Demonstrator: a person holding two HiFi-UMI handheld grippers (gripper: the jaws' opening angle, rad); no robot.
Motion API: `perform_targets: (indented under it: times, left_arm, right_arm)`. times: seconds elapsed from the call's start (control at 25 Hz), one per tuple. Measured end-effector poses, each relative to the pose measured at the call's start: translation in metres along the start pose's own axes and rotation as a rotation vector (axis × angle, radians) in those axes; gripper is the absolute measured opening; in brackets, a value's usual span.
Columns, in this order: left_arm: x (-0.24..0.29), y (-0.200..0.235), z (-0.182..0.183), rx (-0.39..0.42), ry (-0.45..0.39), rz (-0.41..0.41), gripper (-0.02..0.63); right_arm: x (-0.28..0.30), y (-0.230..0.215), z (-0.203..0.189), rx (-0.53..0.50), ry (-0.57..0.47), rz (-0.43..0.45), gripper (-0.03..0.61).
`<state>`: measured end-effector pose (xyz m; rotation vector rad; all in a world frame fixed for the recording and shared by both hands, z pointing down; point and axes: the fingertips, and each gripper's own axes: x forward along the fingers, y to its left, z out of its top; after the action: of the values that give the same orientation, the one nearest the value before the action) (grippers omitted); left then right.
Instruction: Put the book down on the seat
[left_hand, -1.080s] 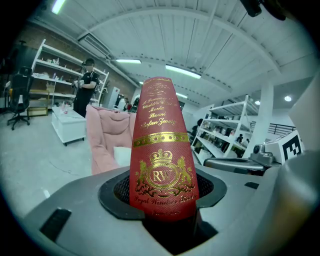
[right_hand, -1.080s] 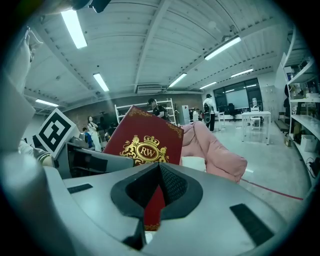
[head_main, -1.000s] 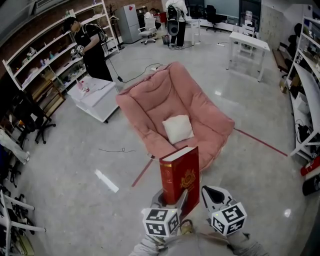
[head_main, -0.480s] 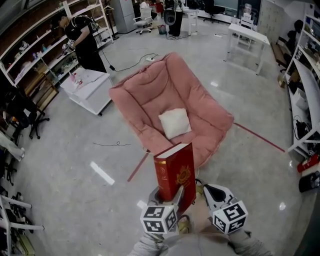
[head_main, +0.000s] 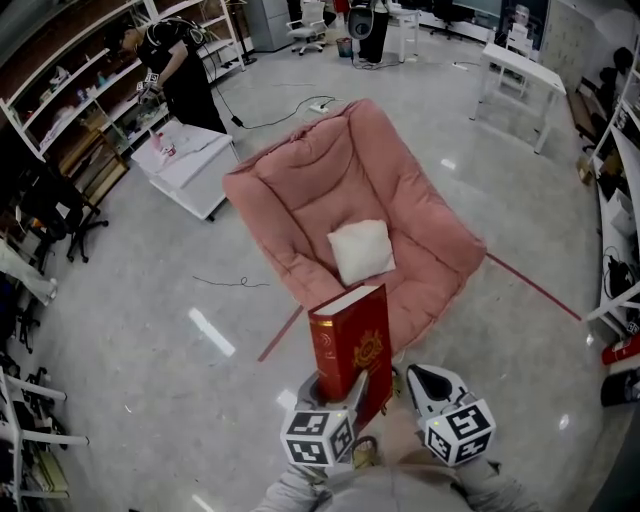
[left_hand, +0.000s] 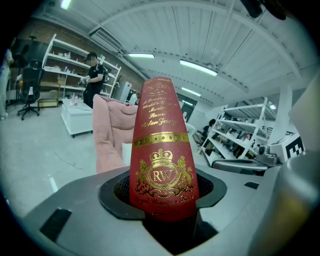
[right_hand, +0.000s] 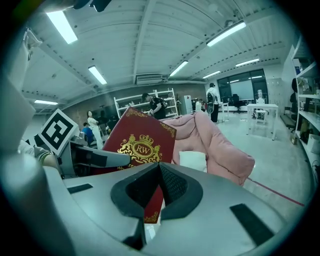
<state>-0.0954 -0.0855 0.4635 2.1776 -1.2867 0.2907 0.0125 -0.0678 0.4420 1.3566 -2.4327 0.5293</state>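
A red hardback book (head_main: 352, 338) with gold print stands upright in my left gripper (head_main: 338, 388), whose pads press its lower end. The left gripper view shows its spine (left_hand: 162, 150) rising between the jaws of that gripper (left_hand: 162, 195). My right gripper (head_main: 424, 382) hangs just right of the book with its jaws together and nothing in them; from the right gripper (right_hand: 160, 172) the book's cover (right_hand: 142, 142) shows behind. Ahead on the floor is the pink cushioned seat (head_main: 330, 185) with a white pillow (head_main: 361, 250) in its hollow; the book is in front of its near rim.
A low white table (head_main: 190, 175) stands left of the seat, and a person in black (head_main: 185, 75) is beside it at the shelves. A white desk (head_main: 520, 70) is at the back right. Red tape lines (head_main: 530, 285) and a thin cable (head_main: 230, 282) lie on the floor.
The book and both grippers keep their places in the head view. The seat and room have shifted slightly as the head camera moved.
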Motion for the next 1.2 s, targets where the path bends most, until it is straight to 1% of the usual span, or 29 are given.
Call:
perform_targets:
  times: [0.16, 0.36, 0.68, 0.96, 1.2]
  left_arm:
    - [0.029, 0.005, 0.01, -0.002, 0.016, 0.005, 0.255]
    - [0.07, 0.004, 0.018, -0.007, 0.057, -0.004, 0.255]
    - [0.14, 0.014, 0.036, -0.016, 0.109, 0.011, 0.255]
    - [0.198, 0.02, 0.04, -0.021, 0.146, 0.024, 0.255]
    - [0.241, 0.027, 0.035, -0.026, 0.186, 0.037, 0.255]
  right_arm:
    - [0.021, -0.026, 0.007, 0.016, 0.02, 0.005, 0.005]
    - [0.045, -0.061, 0.016, 0.029, 0.047, 0.003, 0.005]
    - [0.086, -0.113, 0.026, 0.05, 0.096, 0.016, 0.006]
    - [0.117, -0.151, 0.018, 0.082, 0.138, 0.035, 0.006]
    - [0.144, -0.178, 0.009, 0.113, 0.164, 0.039, 0.006]
